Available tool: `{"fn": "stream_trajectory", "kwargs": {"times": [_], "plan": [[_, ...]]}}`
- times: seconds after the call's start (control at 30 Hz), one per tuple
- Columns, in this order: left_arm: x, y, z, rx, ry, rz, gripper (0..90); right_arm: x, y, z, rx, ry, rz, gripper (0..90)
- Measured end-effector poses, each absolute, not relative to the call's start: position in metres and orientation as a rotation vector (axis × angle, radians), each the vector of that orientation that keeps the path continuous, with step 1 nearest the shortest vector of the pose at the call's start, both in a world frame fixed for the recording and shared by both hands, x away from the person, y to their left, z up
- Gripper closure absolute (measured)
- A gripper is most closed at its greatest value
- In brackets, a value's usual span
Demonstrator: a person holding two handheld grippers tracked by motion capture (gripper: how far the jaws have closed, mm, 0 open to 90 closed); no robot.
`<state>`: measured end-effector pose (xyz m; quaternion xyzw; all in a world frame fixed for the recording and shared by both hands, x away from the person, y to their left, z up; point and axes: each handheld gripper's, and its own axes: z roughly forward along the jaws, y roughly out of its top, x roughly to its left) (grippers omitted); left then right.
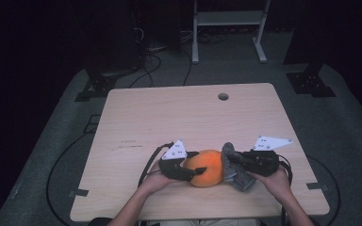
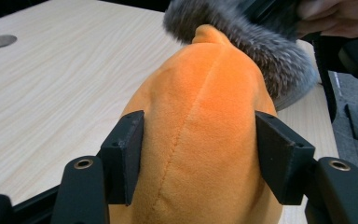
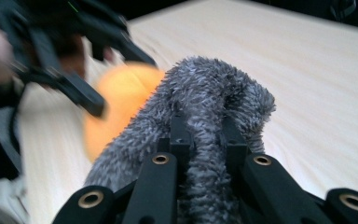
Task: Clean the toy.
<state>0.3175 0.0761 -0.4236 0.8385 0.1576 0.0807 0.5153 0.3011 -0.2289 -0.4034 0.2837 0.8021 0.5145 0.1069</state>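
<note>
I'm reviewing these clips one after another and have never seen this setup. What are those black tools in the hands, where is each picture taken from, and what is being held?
A person sits at a wooden table and holds a hand-operated two-jaw gripper in each hand. The high view looks down from above the person; the other two pictures come from cameras riding on each gripper.

The left gripper has its jaws on either side of an orange plush toy, pads against its sides. The right gripper is pinched shut on a grey furry cloth, which touches the toy's far end.
</note>
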Motion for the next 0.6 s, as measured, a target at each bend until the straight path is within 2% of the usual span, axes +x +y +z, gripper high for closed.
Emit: {"fn": "stream_trajectory", "kwargs": {"times": [0.13, 0.27, 0.43, 0.6], "plan": [[0.311, 0.069, -0.422, 2.021, 0.326, 0.214, 42.3, 0.292, -0.216, -0.386, 0.732, 2.337, 1.634, 79.5], [0.305, 0.065, -0.422, 2.046, 0.275, 0.254, 42.9, 0.293, -0.204, -0.388, 0.7, 2.368, 1.577, 79.5], [0.306, 0.065, -0.42, 2.015, 0.297, 0.237, 44.3, 0.302, -0.221, -0.398, 0.807, 2.366, 1.552, 79.6], [0.301, 0.062, -0.412, 2.001, 0.286, 0.242, 45.7, 0.292, -0.218, -0.385, 0.75, 2.337, 1.626, 79.5]]}}
